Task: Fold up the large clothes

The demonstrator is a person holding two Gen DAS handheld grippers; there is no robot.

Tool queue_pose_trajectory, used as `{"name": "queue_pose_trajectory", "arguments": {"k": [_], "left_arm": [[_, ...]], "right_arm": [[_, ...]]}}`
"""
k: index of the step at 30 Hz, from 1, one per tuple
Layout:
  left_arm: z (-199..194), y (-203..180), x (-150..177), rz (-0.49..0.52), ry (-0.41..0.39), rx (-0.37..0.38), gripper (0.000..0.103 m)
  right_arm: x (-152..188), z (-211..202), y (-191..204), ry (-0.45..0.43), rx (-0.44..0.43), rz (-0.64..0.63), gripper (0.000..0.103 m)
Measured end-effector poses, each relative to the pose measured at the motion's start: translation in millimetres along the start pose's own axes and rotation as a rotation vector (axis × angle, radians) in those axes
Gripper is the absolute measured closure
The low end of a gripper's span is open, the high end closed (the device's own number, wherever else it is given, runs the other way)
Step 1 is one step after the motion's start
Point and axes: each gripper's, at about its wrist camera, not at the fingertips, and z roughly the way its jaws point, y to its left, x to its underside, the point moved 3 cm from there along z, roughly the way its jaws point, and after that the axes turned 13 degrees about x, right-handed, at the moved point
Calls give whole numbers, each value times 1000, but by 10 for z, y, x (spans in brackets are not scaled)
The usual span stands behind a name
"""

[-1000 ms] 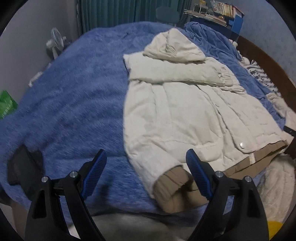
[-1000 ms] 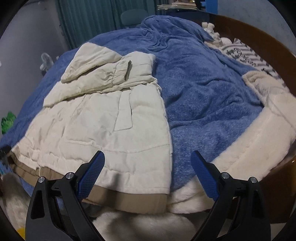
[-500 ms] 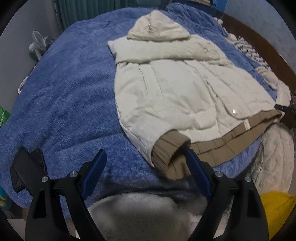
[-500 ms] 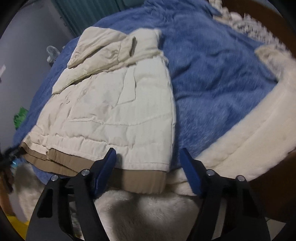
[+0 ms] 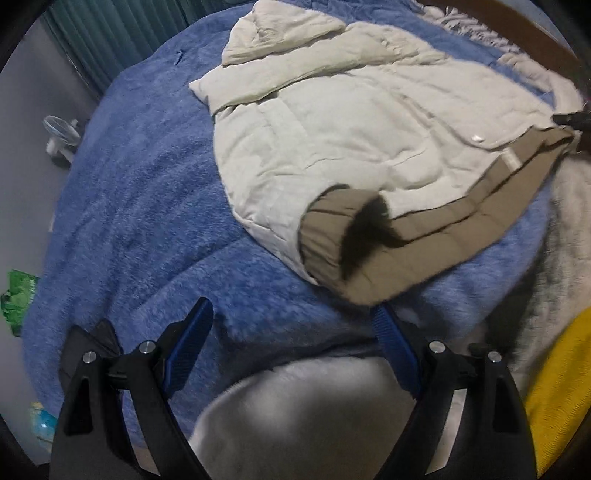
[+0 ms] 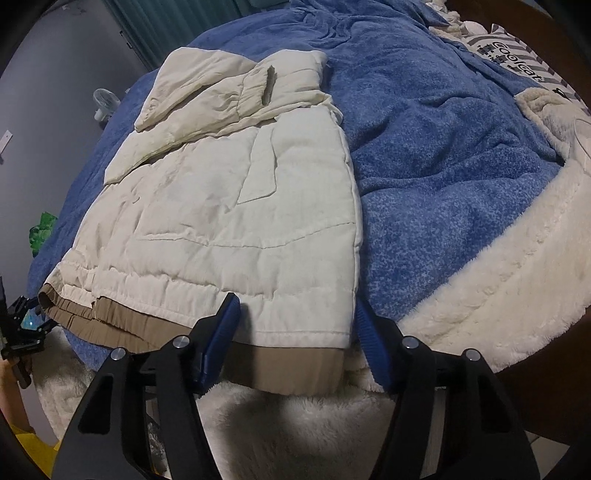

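A cream padded jacket [image 5: 351, 140] lies flat on a blue blanket, hood [image 5: 280, 29] at the far end and one sleeve folded across the chest. Its tan cuff [image 5: 328, 236] lies just ahead of my left gripper [image 5: 291, 310], whose jaws stand wide and are closing slightly with nothing between them. In the right wrist view the same jacket [image 6: 240, 221] has its near right corner and tan hem [image 6: 288, 373] between the fingers of my right gripper [image 6: 295, 302]. Those jaws are closing, but the pads do not pinch the fabric.
The blue blanket [image 5: 140, 184] covers the bed, with a white fleece blanket [image 6: 498, 277] along the near and right edges. A striped pillow [image 6: 517, 55] lies far right. A small fan [image 5: 61, 136] and a green bag [image 5: 18, 295] are beside the bed. A yellow cloth [image 5: 561, 387] is near right.
Both grippers have sunk toward the jacket's near edge. The right jaws have narrowed around the hem corner. The left view has rolled, so the jacket now slants to the right.
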Motion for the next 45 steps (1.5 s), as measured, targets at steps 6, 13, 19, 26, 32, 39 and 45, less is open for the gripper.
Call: {"name": "queue_pose_trajectory", "arguments": {"k": [6, 13, 19, 26, 32, 39, 45], "left_arm": [[-45, 12, -234, 84, -78, 4, 32], [50, -209, -359, 357, -100, 7, 41], [24, -144, -458, 308, -129, 92, 85], [-99, 29, -691, 166, -232, 179, 89], [-25, 181, -1082, 55, -270, 213, 89], [-37, 323, -1443, -6, -290, 197, 89], [-116, 529, -1678, -52, -321, 189, 89]], "right_arm": [[-6, -24, -11, -8, -3, 8, 42], [-11, -46, -7, -11, -3, 13, 42], [-45, -92, -27, -25, -10, 20, 42], [-152, -249, -32, -89, -23, 12, 40], [-63, -515, 389, -209, -31, -236, 30], [156, -424, 596, -190, 15, -423, 23], [153, -465, 585, -229, 22, -462, 14]]}}
